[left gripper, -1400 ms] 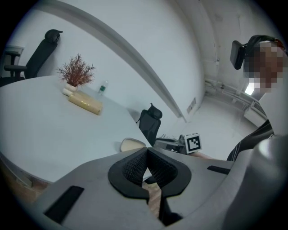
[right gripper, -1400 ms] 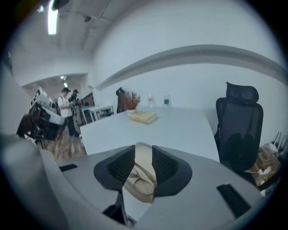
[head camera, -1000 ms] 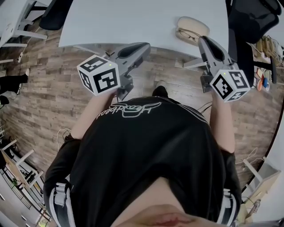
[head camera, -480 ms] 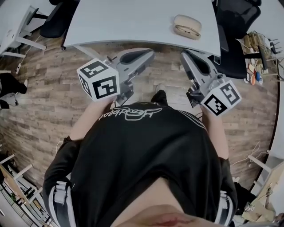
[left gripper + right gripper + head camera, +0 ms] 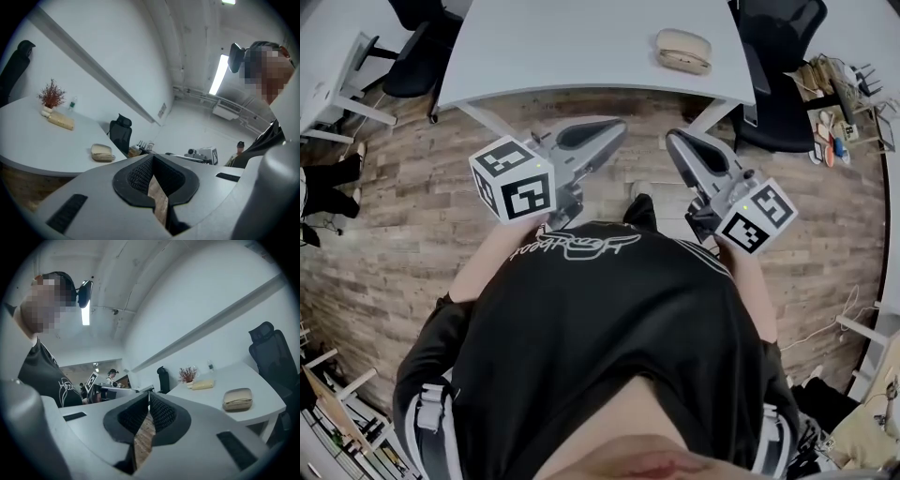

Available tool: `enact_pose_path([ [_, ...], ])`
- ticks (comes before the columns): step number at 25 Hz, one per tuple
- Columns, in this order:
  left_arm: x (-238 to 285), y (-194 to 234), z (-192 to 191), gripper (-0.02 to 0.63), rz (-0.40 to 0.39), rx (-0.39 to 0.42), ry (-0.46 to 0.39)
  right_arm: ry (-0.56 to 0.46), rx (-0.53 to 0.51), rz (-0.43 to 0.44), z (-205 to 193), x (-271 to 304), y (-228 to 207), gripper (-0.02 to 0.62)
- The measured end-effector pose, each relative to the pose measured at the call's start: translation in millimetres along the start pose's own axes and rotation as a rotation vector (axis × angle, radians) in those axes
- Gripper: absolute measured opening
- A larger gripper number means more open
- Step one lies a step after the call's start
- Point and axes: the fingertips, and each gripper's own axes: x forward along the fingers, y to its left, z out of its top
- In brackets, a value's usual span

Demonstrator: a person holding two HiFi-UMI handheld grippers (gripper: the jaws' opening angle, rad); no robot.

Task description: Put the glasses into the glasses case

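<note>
The beige glasses case (image 5: 682, 50) lies near the right end of the white table (image 5: 572, 47), with a dark outline along its near edge. In both gripper views the glasses case (image 5: 102, 153) (image 5: 237, 399) looks almost closed, and the glasses themselves cannot be made out. My left gripper (image 5: 617, 126) hangs over the wooden floor well short of the table, its tips together, empty. My right gripper (image 5: 673, 141) is beside it, also back from the table. Its jaws are closing with nothing between them, and the tips meet. Both grippers (image 5: 152, 157) (image 5: 148, 393) point level.
A black office chair (image 5: 778, 56) stands right of the table, another chair (image 5: 417, 37) at the left. A red plant (image 5: 50, 95) and a tan box (image 5: 61, 121) sit on the far part of the table. Clutter (image 5: 839, 94) lies at the right. A person (image 5: 240, 148) stands far off.
Both grippers have drawn back from the table toward my body and closer together. The table and case now sit farther away. The right gripper has left the case's side.
</note>
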Motion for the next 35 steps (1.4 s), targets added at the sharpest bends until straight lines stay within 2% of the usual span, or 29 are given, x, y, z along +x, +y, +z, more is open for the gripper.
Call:
enact_pose_path([
  [13, 14, -7, -24, 0.006, -0.045, -0.027, 0.055, 0.042, -0.002, -0.065, -19, -16, -2, 0.012],
  [35, 34, -5, -36, 0.006, -0.067, -0.048, 0.098, 0.055, 0.020, -0.103, -29, -27, -18, 0.011],
])
